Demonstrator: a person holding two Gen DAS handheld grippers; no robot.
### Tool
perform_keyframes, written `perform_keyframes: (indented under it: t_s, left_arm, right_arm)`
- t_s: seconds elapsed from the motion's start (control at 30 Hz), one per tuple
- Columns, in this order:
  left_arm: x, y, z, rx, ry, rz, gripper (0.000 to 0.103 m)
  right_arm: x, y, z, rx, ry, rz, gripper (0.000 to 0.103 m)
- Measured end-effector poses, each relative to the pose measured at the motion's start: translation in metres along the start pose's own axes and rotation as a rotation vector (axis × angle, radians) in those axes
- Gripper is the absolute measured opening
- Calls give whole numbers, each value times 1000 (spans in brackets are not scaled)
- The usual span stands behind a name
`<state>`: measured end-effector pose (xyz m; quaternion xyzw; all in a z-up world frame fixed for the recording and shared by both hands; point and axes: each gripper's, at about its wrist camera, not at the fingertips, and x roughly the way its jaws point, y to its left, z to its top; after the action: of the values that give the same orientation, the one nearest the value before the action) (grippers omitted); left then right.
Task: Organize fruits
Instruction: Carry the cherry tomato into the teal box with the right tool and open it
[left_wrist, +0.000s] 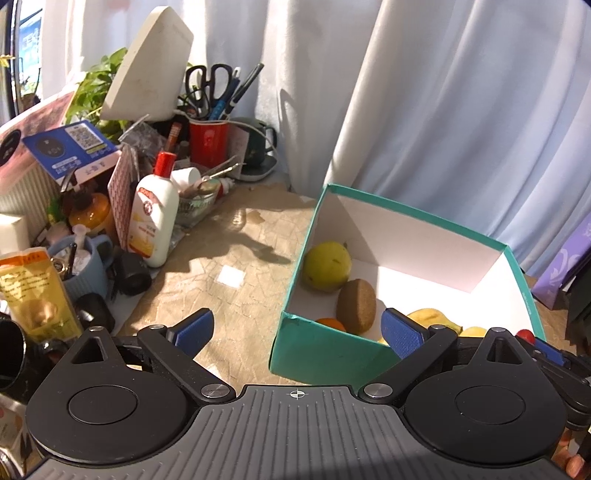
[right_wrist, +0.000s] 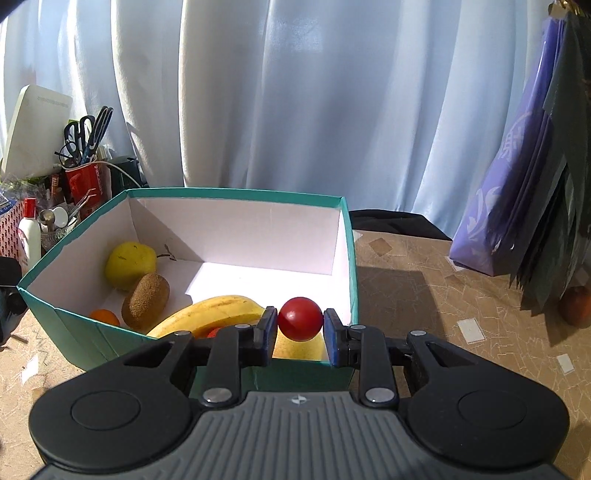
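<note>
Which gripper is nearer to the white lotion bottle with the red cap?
Left. The left gripper hangs open over the table just beside the box, with the lotion bottle close ahead. The right gripper, shut on a red fruit, sits across the teal box.

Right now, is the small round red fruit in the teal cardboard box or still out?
Still out: the small round red fruit is clamped in the right tool, above the teal cardboard box's near edge.
</note>
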<state>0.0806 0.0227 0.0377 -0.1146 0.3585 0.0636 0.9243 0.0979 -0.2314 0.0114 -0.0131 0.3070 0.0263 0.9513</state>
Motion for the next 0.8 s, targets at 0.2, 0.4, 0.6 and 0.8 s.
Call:
perform_keyframes:
  t_s: [0.2,0.4,0.6,0.8]
  left_arm:
    - [3,-6,-1,19,11,-5,100]
    - [3,-10,-3,35,13,-10,100]
    - [4,-9,-5,36,21,-12,100]
    - [3,-10,-8,44,26,-11,100]
  right_arm:
    - [4,0,0,1,-5,3,26]
    - [4,-1,-1,16,-9,9,26]
    - [5,-1,0,15,-8,8,27]
    - [4,3,1,3,-12,23,42]
